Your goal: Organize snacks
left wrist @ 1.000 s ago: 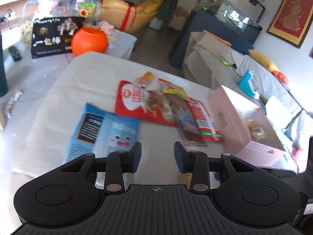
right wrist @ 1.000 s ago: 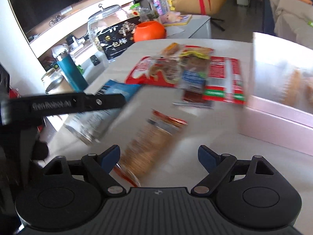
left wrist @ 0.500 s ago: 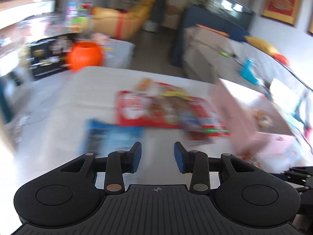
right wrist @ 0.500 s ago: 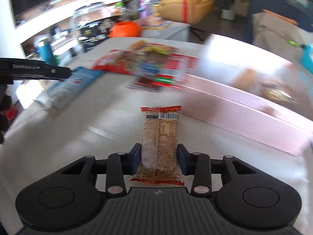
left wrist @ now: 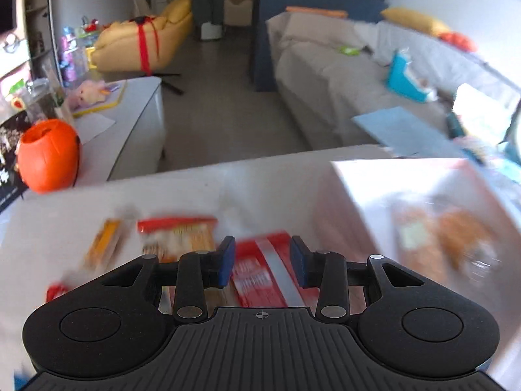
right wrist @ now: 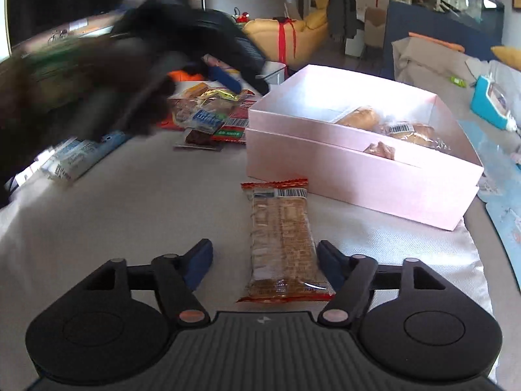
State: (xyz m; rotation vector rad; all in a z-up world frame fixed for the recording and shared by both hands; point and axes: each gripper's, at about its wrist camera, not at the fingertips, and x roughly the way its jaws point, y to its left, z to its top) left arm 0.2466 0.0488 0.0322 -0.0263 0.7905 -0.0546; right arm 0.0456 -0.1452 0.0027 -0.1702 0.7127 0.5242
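The right gripper (right wrist: 264, 262) was opening its fingers, pads clear of the wrapped biscuit bar (right wrist: 280, 239) that lay between them on the counter (right wrist: 114, 221), just in front of the pink box (right wrist: 351, 166). The left gripper (left wrist: 262, 262) hung empty, fingers parted a little, over a red packet (left wrist: 260, 273) in the snack pile, left of the box. With the bar still short of the box, a hurried regrip could probably crush it or nudge it askew, and the left gripper might knock packets about.
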